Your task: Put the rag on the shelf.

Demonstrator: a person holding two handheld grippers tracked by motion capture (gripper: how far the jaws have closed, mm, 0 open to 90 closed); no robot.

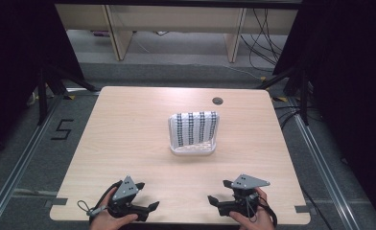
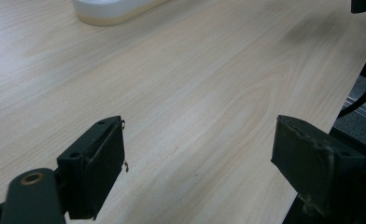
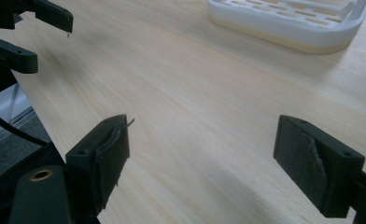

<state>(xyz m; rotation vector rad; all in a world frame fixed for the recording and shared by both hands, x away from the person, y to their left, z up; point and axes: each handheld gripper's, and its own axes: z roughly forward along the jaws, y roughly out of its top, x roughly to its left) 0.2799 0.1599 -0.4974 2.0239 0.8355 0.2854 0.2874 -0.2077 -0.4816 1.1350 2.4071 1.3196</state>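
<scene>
I held both grippers, left [image 1: 150,207] and right [image 1: 213,200], jaws apart, near a slotted white plastic tray [image 1: 193,149] carrying checked cloth [image 1: 195,127].

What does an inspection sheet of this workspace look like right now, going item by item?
Surface: pale wooden table, grommet hole near the far edge.
Job's things: white slotted tray mid-table, checked cloth draped in it.
Clutter: nothing seen.
Grippers: left gripper and right gripper both open, held at the near edge, apart from the tray.
Cables: loose cables on the floor beyond the table.
Surroundings: black curtains, floor rails, desk legs behind.
</scene>
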